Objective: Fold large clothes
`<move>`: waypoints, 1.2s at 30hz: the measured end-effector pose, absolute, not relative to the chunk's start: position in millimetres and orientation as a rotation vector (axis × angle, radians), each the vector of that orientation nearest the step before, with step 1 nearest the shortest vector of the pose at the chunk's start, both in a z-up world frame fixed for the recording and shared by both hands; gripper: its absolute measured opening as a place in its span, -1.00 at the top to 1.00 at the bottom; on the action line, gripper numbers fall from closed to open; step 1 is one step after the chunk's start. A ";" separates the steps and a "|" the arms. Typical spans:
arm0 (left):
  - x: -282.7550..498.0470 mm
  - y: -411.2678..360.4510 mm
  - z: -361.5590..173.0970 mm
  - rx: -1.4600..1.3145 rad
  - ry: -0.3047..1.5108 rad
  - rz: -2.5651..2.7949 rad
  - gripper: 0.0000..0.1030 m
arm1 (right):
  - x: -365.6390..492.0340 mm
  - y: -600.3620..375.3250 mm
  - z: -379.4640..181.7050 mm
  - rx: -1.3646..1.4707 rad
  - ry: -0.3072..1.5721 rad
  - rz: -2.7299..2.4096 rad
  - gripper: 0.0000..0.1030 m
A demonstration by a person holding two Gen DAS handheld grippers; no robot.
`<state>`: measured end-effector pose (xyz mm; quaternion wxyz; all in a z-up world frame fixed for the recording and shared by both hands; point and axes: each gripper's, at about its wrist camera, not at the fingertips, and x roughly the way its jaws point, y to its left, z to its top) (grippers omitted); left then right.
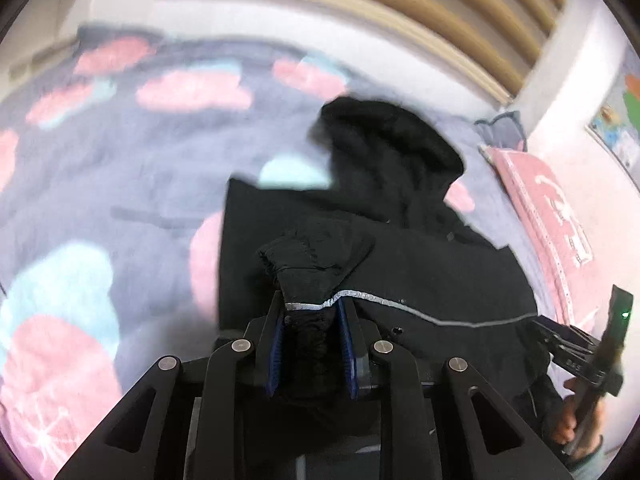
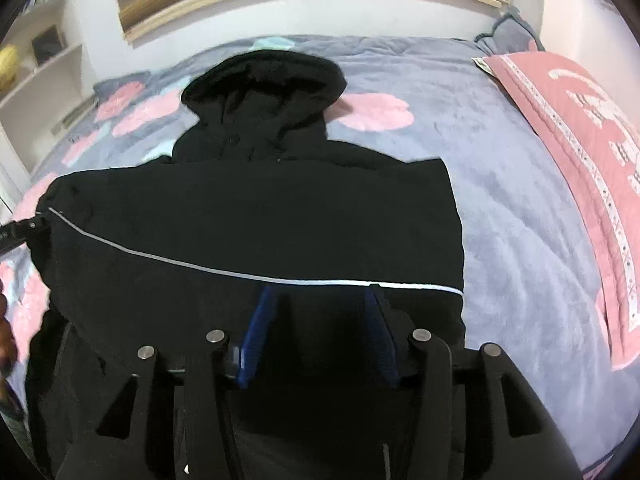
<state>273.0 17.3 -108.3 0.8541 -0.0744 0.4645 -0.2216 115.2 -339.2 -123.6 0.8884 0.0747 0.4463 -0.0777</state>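
We are holding the black hooded jacket (image 2: 256,216), centre frame on the floral bedspread (image 2: 500,200): left gripper (image 1: 312,312) pinching its hem, right gripper (image 2: 318,312) apparently gaping, empty. Folding is barely beginning.

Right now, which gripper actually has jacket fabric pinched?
The left gripper: its blue pads are shut on a bunched fold of the black jacket. The right gripper is spread open, pinching nothing.
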 end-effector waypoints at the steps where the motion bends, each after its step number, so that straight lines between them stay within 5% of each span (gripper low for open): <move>1: 275.1 19.5 -123.1 -0.142 1.028 -0.455 0.49 | 120.3 -335.8 -131.9 0.149 0.956 -0.162 -0.01; 6: 278.9 11.9 -171.6 -0.063 1.118 -0.387 0.39 | 140.3 -324.0 -173.4 0.089 1.052 -0.222 -0.01; 10: 269.6 14.7 -147.6 -0.065 1.063 -0.386 0.36 | 141.1 -327.9 -165.6 0.124 1.075 -0.226 -0.01; 15: 236.9 29.8 -98.9 -0.085 0.885 -0.355 0.01 | 117.6 -313.9 -125.8 0.177 0.954 -0.145 -0.01; 20: 235.9 5.3 -89.2 -0.141 0.918 -0.545 0.01 | 111.8 -278.4 -119.2 0.079 0.908 -0.100 -0.01; 26: 267.2 -24.5 -179.6 -0.023 1.167 -0.428 0.02 | 129.3 -283.0 -178.5 0.125 1.023 -0.106 -0.01; 36: 272.4 -25.0 -127.4 -0.026 1.136 -0.443 0.01 | 127.2 -293.7 -166.7 0.157 1.072 -0.048 -0.01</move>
